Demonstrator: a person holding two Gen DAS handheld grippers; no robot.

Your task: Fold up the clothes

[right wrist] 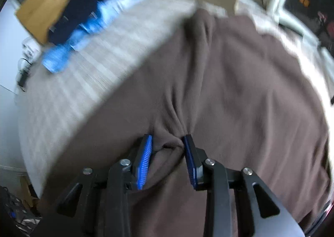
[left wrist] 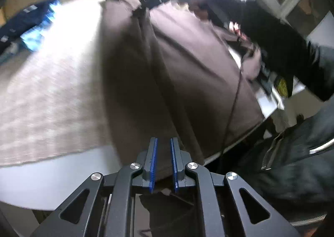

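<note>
A large brown garment [left wrist: 167,65] lies spread over a grey woven cloth on the table, and it fills most of the right wrist view [right wrist: 240,90]. My left gripper [left wrist: 163,143] is at the garment's near edge, its blue pads a narrow gap apart with brown fabric between and below them. My right gripper [right wrist: 168,140] has its blue pads wider apart, with a bunched fold of the brown garment [right wrist: 167,145] between them. Both views are blurred by motion.
A dark blue and light blue garment [right wrist: 83,17] lies at the far left of the grey cloth [left wrist: 52,90]. The white table edge [left wrist: 52,178] shows near my left gripper. A person's dark-sleeved arm [left wrist: 281,44] reaches over the right side.
</note>
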